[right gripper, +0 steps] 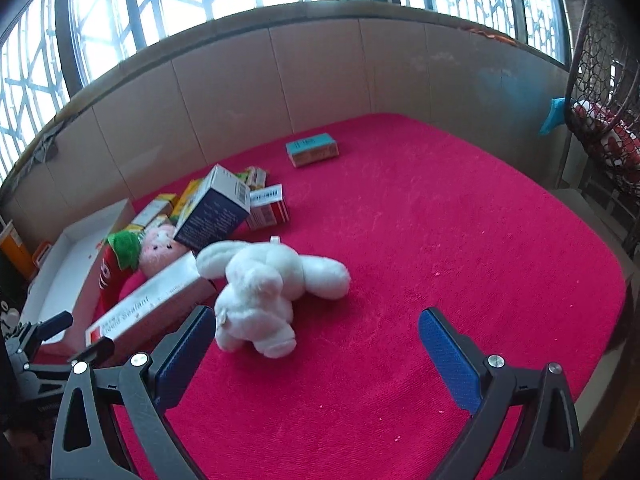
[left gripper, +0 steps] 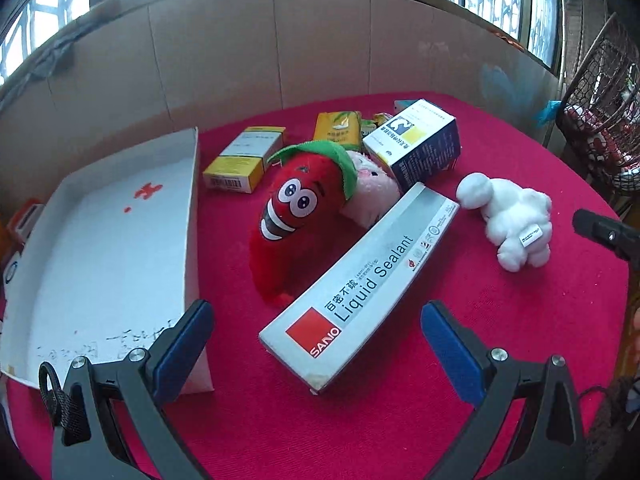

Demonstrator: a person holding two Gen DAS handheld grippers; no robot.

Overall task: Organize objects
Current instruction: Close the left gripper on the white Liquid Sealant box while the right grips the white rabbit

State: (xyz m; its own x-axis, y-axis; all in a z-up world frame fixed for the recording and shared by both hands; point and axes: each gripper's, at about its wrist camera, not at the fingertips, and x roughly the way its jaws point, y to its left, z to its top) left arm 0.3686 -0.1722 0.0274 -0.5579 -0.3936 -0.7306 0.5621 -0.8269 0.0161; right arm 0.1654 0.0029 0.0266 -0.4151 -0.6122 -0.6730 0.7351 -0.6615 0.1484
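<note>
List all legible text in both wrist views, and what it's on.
"SANIO" on the red square of the long grey sealant box.
"Liquid Sealant" on the same box; Chinese characters beside it too small to read.
White tray: handwriting, unreadable.
Dark blue box, yellow boxes, teal box, white plush toy's tag: print too small or blurred.

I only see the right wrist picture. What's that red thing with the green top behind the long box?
Observer: A red chilli toy with big round eyes and a toothy grin, lying against the long box.
Child: Is anything inside the white tray?
Observer: No objects. The white tray has red marks on its floor and handwriting near its close edge.
Child: Is the other gripper holding something?
Observer: No. The left gripper is empty, its jaws wide open, pointing at the long box's near end.
</note>
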